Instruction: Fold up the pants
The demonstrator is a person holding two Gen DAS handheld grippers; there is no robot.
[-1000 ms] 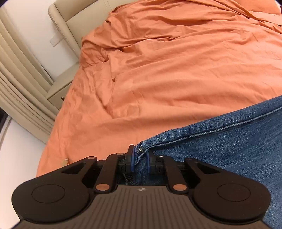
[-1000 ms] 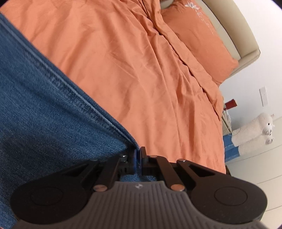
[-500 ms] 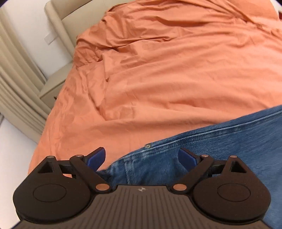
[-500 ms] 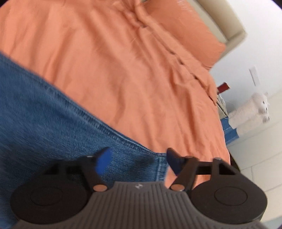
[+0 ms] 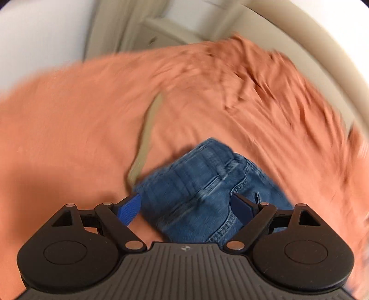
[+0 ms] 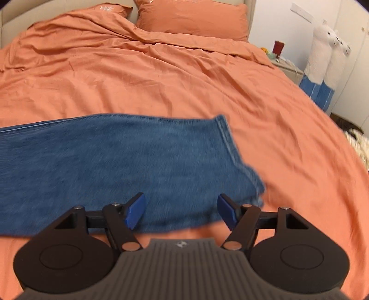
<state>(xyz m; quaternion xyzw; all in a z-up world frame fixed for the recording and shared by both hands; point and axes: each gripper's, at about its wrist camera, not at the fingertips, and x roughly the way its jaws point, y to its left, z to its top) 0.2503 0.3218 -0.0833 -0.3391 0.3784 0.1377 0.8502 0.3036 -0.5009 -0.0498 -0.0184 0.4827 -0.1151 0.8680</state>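
Both grippers spread wide, holding nothing.
Left gripper (image 5: 185, 206) hangs over the jeans (image 5: 207, 184); right gripper (image 6: 181, 208) over their hem at 12 o'clock, jeans (image 6: 115, 157) flat on the bed (image 6: 161, 76).

A bed (image 6: 288, 138) covered by a rumpled orange duvet carries the blue jeans (image 6: 103, 161), spread flat near its foot; two orange pillows (image 6: 193, 18) lie well beyond the jeans, at its head.
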